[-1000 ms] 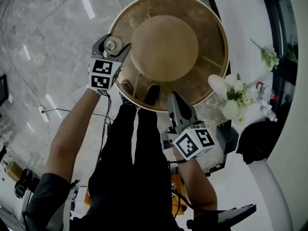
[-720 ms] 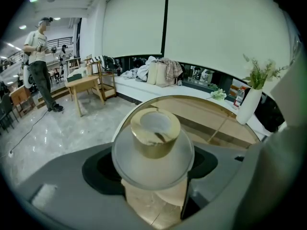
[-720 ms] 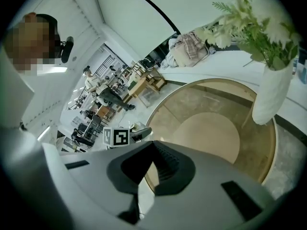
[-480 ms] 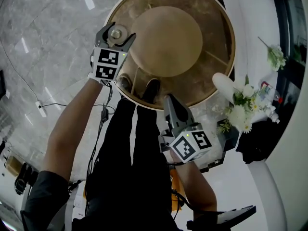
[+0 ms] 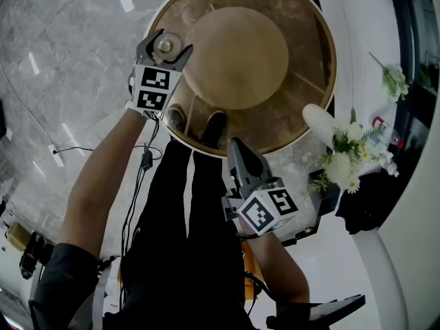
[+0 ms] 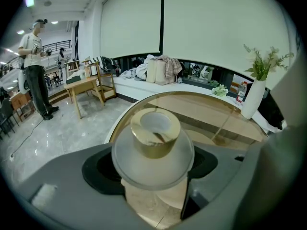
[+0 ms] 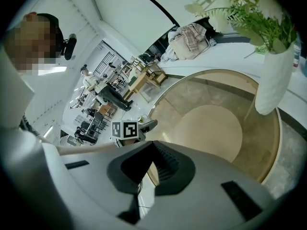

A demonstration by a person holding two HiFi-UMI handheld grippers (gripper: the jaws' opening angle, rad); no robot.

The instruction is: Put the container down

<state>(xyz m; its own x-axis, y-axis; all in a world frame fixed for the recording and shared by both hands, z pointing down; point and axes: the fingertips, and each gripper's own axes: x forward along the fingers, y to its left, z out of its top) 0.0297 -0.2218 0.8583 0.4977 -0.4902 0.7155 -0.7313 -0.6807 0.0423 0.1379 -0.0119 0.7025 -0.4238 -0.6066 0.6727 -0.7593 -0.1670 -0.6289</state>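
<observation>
While the left hand-held gripper (image 5: 165, 45) clasps the container (image 6: 153, 140), the right one does no work at all. The container is a frosted round jar with a gold collar that is pale at its top. It stands upright between the left jaws, which press on its sides. It is held over the near left edge of the round glass-topped counter (image 5: 328, 60), just inside the gold rim. Whether its foot touches the glass cannot be told.

The right hand-held gripper (image 5: 232, 145) has its jaws pressed together with nothing between them. It sits behind and to the right of the left one, and its tip reaches the counter's near rim. Seen from it, the left hand-held gripper shows ahead and to the left.

Between the two hand-held grippers a dark shoe (image 5: 214, 128) shows through the glass. Ahead of the shoe lies the counter's tan round base (image 5: 237, 57).

To the right of the right hand-held gripper a white vase (image 5: 317, 122) with white flowers and green sprigs stands close by the counter's rim.

Far ahead and to the left of the left hand-held gripper a person (image 6: 34, 66) stands on the pale floor (image 6: 62, 128), near a wooden table (image 6: 85, 86).
</observation>
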